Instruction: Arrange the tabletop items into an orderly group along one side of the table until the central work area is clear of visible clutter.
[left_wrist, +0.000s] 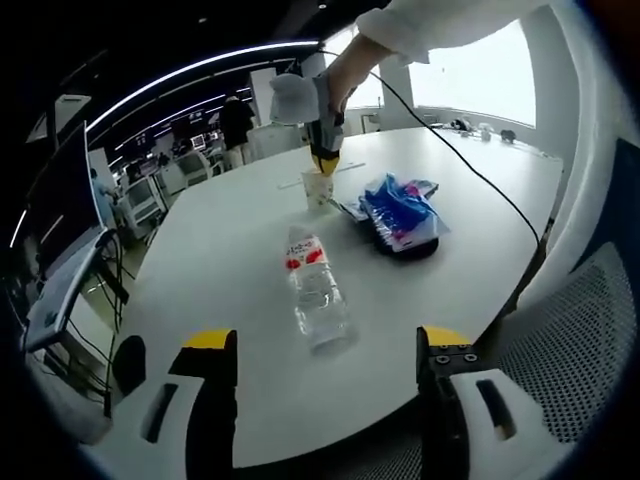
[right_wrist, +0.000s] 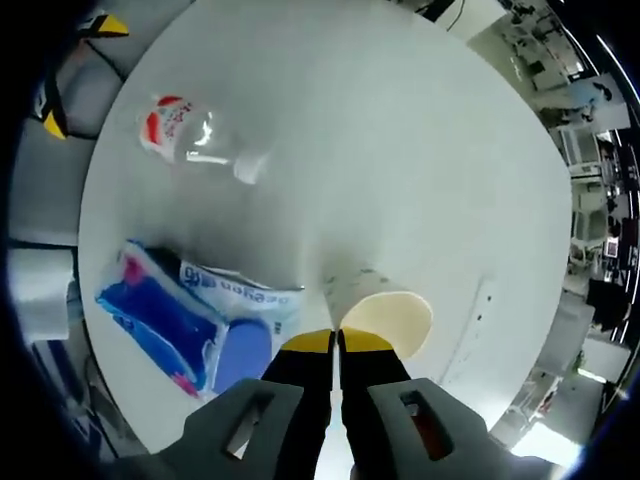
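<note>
Three items sit on the round white table (left_wrist: 230, 250): a clear water bottle (left_wrist: 316, 290), a paper cup (left_wrist: 317, 186) and a blue-and-white plastic packet (left_wrist: 400, 212). Landmark is the cup. Bottle lies on its side, well apart from the cup, long axis running roughly from the cup toward the left gripper (left_wrist: 328, 345); red-and-white label end faces the cup, which end carries the cap cannot be told. Packet lies flat just beside the cup, long axis slanting away from it across the table. Cup stands upright, mouth up. Right gripper (right_wrist: 337, 342), seen from its own view, has its yellow-tipped jaws pressed together on the near rim of the cup (right_wrist: 385, 310). Left gripper hangs off the table edge, far from the cup, jaws spread wide, nothing between them
</note>
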